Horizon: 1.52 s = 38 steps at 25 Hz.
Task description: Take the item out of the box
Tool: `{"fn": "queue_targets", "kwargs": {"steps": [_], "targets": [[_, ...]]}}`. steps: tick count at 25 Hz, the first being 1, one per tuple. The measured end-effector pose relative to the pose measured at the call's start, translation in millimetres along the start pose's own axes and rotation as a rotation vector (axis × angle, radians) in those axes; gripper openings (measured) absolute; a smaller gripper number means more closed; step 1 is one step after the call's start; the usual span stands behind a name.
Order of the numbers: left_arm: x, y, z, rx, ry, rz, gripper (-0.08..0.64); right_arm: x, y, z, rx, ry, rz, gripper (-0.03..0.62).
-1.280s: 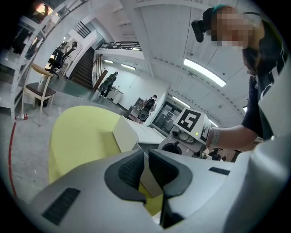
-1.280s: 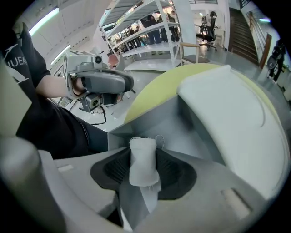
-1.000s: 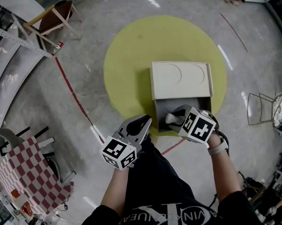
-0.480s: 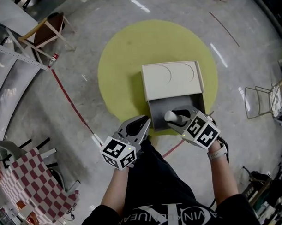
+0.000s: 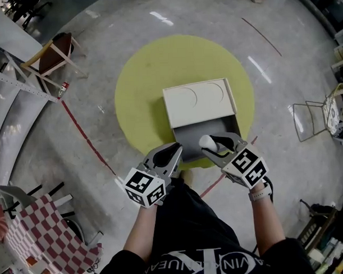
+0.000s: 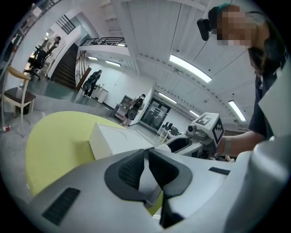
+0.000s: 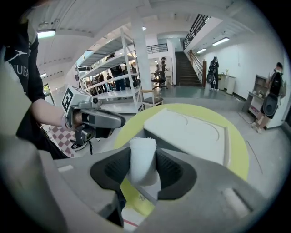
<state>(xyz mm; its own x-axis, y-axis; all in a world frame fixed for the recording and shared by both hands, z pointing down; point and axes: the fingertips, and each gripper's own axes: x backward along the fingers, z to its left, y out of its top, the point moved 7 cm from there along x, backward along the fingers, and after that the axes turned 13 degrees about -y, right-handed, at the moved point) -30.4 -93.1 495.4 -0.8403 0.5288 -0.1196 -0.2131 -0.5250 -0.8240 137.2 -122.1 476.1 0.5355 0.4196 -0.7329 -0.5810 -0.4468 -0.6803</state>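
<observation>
A cream box (image 5: 198, 103) sits on a round yellow mat (image 5: 139, 90), lid folded back and grey inside (image 5: 208, 131) showing. My right gripper (image 5: 212, 144) is shut on a white soft roll-like item (image 5: 206, 141), held above the box's near edge. In the right gripper view the item (image 7: 142, 160) stands upright between the pads, with the box (image 7: 188, 129) beyond it. My left gripper (image 5: 175, 151) hovers shut and empty by the box's near left corner. The left gripper view has its pads meeting in front of the box (image 6: 111, 139).
A wooden chair (image 5: 55, 46) stands at the far left beside metal shelving (image 5: 12, 83). A red line (image 5: 84, 134) crosses the concrete floor. A checkered cloth (image 5: 35, 242) lies at the lower left, and a wire rack (image 5: 311, 120) is at the right.
My right gripper has drawn back and up from inside the box with the white item in it. The left gripper has hardly moved.
</observation>
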Motion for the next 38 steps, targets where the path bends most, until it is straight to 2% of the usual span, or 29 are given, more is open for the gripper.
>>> {"fn": "queue_targets", "kwargs": {"steps": [10,29,38], "targets": [[-4.2,18.0,-7.8,-0.044,-0.006,0.009,0.034,25.0,3.6,-2.9,-0.105,-0.095,-0.177,0.169],[-4.0,58.3,-15.9,-0.116,-0.015,-0.017,0.032,56.5,24.2,-12.6,-0.186,-0.221,-0.349,0.169],[-0.5,73.5,-22.2,-0.150,-0.021,-0.039,0.032,71.4,33.2,-10.7,-0.195,-0.267,-0.396,0.169]]}}
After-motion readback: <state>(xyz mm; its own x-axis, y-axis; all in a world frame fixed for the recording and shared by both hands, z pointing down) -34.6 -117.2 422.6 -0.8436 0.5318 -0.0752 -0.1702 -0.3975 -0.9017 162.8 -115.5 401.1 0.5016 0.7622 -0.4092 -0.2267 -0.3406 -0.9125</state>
